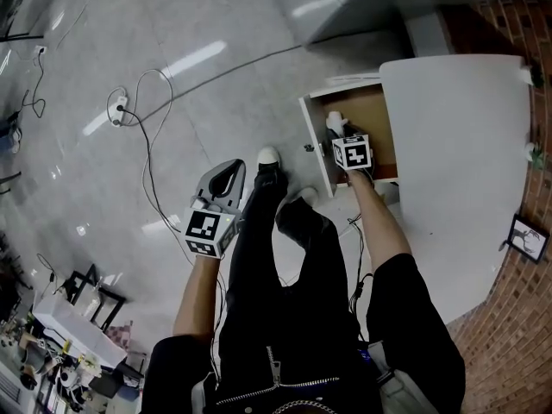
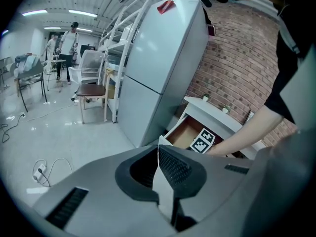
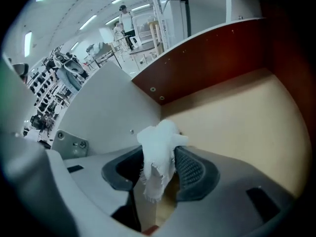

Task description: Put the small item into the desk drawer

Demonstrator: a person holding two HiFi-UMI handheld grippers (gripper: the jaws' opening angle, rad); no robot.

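Head view: desk (image 1: 457,188) with a white top at 3 o'clock, its drawer (image 1: 375,115) pulled open at 1 o'clock. Right gripper (image 1: 335,126) is down inside the drawer, marker cube on top, white cloth (image 1: 333,117) at its tips. Left gripper (image 1: 231,172) hangs over the floor at 9 o'clock from the drawer, well apart from it, beside the person's legs (image 1: 285,231). A shoe (image 1: 268,156) sits between it and the drawer front. Power strip (image 1: 116,109) and cable loops (image 1: 151,153) lie on the floor at 10 o'clock. Brick wall (image 1: 504,24) at 2 o'clock.

Left gripper view: jaws pressed together at the tips, nothing in them. Beyond them: grey refrigerator (image 2: 163,68) at 12 o'clock, chair (image 2: 92,90) at 10, the person's forearm (image 2: 247,135) reaching into the drawer at 3. Two people (image 2: 69,38) stand far back at 10.

Right gripper view: jaws pinching the cloth, wad bulging above the pads, frayed end hanging between them. The cloth is over the drawer's tan bottom (image 3: 237,117); can't tell if it touches. Red-brown board (image 3: 207,58) at 12 o'clock, white panel (image 3: 98,112) with a metal bracket (image 3: 69,142) at 9.
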